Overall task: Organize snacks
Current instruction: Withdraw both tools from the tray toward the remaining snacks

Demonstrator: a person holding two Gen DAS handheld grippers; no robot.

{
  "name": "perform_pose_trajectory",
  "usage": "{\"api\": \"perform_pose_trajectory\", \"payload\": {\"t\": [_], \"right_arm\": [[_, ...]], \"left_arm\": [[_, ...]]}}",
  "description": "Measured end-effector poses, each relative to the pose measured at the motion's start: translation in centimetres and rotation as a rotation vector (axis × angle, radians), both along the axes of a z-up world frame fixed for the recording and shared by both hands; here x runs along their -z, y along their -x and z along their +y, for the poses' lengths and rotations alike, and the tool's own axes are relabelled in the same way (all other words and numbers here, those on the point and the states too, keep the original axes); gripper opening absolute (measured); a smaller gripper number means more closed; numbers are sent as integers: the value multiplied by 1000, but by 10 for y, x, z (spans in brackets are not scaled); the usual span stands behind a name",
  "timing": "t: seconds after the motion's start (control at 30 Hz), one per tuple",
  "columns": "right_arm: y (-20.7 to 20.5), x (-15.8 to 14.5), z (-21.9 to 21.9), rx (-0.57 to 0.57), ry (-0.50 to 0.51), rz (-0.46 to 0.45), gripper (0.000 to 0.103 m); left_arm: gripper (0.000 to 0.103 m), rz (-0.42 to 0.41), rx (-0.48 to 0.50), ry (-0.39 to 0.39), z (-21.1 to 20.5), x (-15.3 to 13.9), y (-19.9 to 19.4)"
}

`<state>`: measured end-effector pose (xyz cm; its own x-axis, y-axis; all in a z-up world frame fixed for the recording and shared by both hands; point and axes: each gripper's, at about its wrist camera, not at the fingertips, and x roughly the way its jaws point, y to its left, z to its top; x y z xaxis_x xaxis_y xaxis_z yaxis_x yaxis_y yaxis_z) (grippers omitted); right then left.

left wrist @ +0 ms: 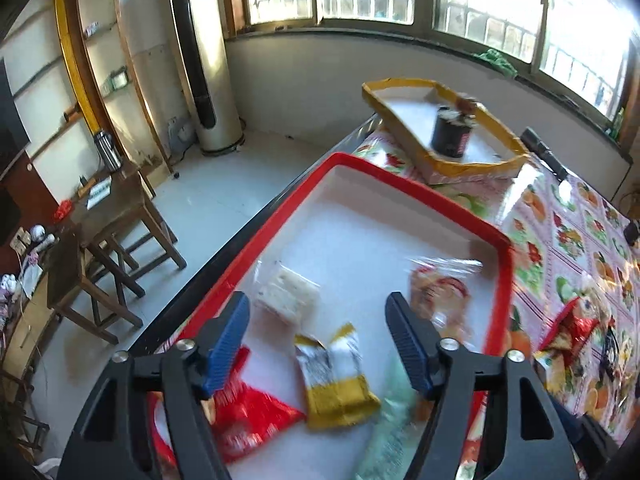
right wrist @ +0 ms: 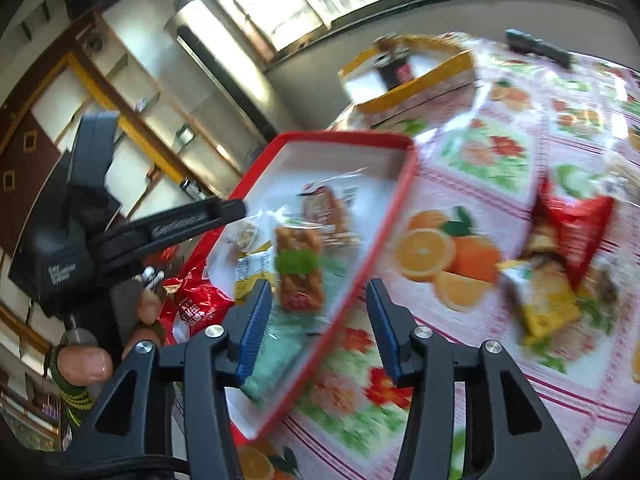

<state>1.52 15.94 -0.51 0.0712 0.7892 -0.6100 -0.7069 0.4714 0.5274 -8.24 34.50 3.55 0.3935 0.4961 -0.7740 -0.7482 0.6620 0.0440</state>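
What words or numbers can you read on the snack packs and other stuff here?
None can be read for sure.
Red snack packet: white characters, too blurred.
Yellow and white packet: dark print, too blurred.
Black can in the yellow tray: red label, too blurred.
Left gripper body: small pale lettering, too small.
White card on the wooden table: unreadable.

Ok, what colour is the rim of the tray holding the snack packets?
Red, around a white base; the tray rim shows best in the left wrist view.

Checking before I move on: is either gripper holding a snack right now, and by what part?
Neither. The left gripper and right gripper both stand open over the red tray, with nothing between their pads.
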Motion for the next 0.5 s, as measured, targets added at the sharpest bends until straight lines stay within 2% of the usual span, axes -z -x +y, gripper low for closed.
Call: {"api": "perform_pose_trajectory", "payload": {"t": [0.2,0.5], "right_arm": [[-16,6,-73,131,18,1,59],[-29,24,-166,289,41,42,59]], "left_arm": [[78,0,81,-38,-55,-2,-13],[78,46,204,-27,-111,8,-32]]}}
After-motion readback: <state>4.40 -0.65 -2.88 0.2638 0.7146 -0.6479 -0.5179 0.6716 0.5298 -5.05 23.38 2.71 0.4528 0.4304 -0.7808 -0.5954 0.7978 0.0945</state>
